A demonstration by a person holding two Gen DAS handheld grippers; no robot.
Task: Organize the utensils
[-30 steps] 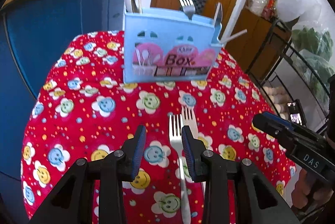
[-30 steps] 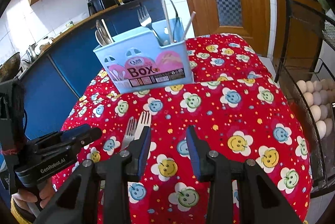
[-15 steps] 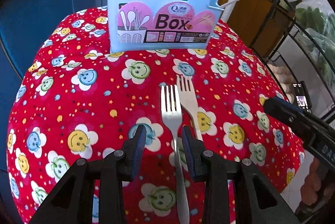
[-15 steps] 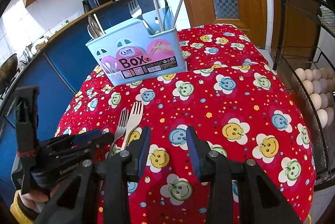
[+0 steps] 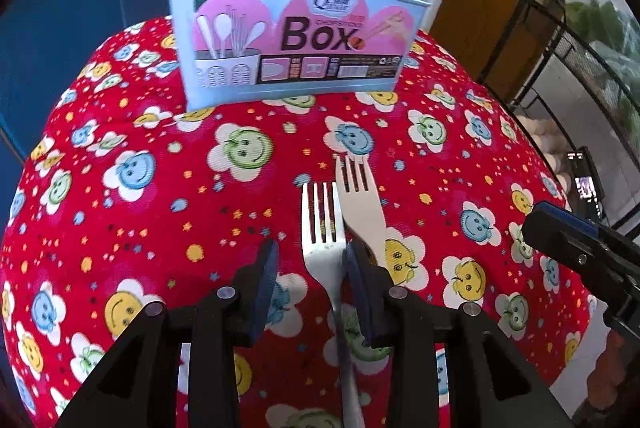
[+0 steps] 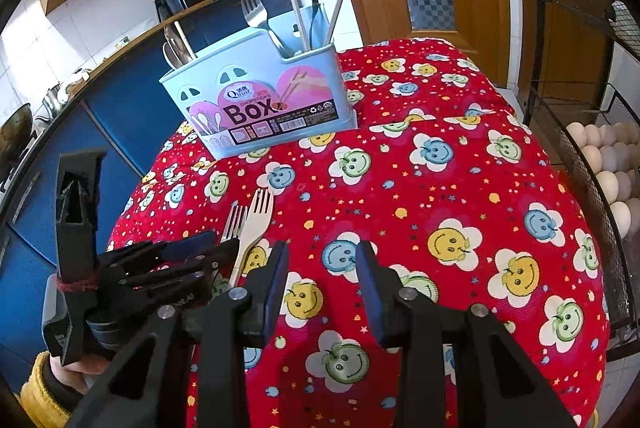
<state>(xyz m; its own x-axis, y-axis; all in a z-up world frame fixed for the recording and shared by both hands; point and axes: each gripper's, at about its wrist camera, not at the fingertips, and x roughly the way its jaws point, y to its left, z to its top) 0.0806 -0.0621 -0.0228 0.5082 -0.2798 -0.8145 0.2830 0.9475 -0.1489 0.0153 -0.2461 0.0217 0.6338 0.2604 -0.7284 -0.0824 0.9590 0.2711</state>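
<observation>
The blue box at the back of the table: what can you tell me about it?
The box is a pale blue plastic utensil holder standing upright on the red smiley tablecloth, beyond the two loose forks. Its front has small arched cut-outs and a pink label reading "Box" with pictures of spoons and chopsticks. It looks split into compartments: spoons stand at one end; a fork and chopsticks at the other. Neither gripper touches it.

two near, downward wrist views, both facing the utensil box (image 5: 292, 24)
</observation>
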